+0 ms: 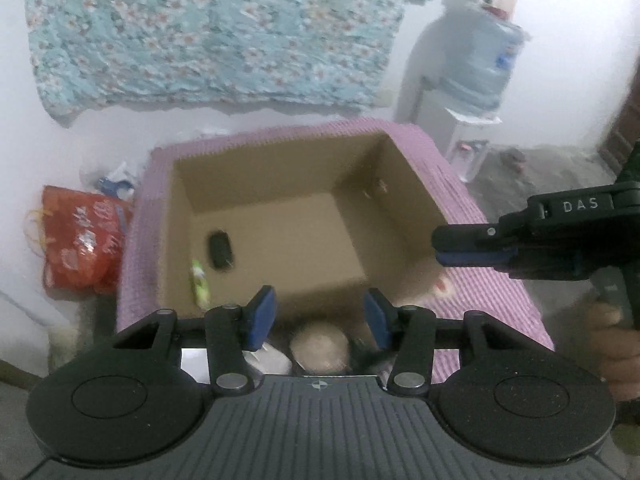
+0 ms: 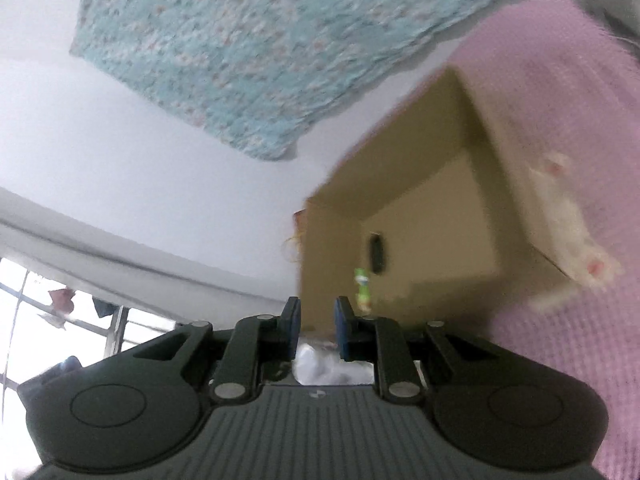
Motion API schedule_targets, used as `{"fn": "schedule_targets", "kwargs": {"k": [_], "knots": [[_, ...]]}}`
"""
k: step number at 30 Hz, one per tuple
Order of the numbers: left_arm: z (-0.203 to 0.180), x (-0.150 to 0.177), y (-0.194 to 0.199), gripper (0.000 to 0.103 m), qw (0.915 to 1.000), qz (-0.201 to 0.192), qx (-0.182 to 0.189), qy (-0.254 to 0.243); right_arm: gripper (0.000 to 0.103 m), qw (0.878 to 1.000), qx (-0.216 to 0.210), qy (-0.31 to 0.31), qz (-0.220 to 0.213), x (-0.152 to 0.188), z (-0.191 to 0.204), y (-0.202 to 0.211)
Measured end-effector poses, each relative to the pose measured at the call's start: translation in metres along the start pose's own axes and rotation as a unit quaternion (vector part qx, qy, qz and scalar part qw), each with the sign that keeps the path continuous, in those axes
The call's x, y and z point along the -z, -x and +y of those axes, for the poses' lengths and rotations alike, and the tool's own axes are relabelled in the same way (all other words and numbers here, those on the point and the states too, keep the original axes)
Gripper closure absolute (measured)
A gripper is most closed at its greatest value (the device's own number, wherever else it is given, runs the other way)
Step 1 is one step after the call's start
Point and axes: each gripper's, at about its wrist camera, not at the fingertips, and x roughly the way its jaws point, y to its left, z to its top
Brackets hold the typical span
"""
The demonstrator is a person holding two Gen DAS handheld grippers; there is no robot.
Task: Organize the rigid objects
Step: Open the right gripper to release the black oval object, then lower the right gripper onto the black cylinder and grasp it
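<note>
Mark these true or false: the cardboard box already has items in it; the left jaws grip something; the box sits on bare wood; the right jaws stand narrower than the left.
1. The open brown cardboard box holds a small black oblong object and a green packet. True.
2. The left gripper grips something. False: its jaws stand wide apart, holding nothing.
3. The box sits on bare wood. False: it rests on a pink ribbed cloth.
4. The right gripper has narrower jaws than the left. True.

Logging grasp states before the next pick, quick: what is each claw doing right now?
Left claw: open, holding nothing, above the cardboard box.
Right claw: narrow gap between its pads, nothing held.
</note>
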Motion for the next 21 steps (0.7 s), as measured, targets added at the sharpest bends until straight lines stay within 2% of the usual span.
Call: {"fn": "schedule_targets", "kwargs": {"k": [4,8,13,21], "knots": [[-0.019,0.031,-0.020,0.055,0.9995,0.019,0.011,-0.023,0.081,0.998,0.027,-0.048,-0.013,0.038,-0.033,0.011],[-0.034,0.049,-0.047,0.055,0.9979,0.051,0.019,-0.034,0.081,0.993,0.062,-0.101,-0.008,0.063,-0.072,0.003],[-0.045,0.063,-0.079,0.060,0.9963,0.060,0.008,-0.061,0.081,0.983,0.095,-0.156,-0.003,0.072,-0.107,-0.026],[-0.047,0.065,-0.126,0.065,0.9922,0.091,-0.003,-0.085,0.081,0.980,0.102,-0.171,0.015,0.070,-0.126,-0.051]]}}
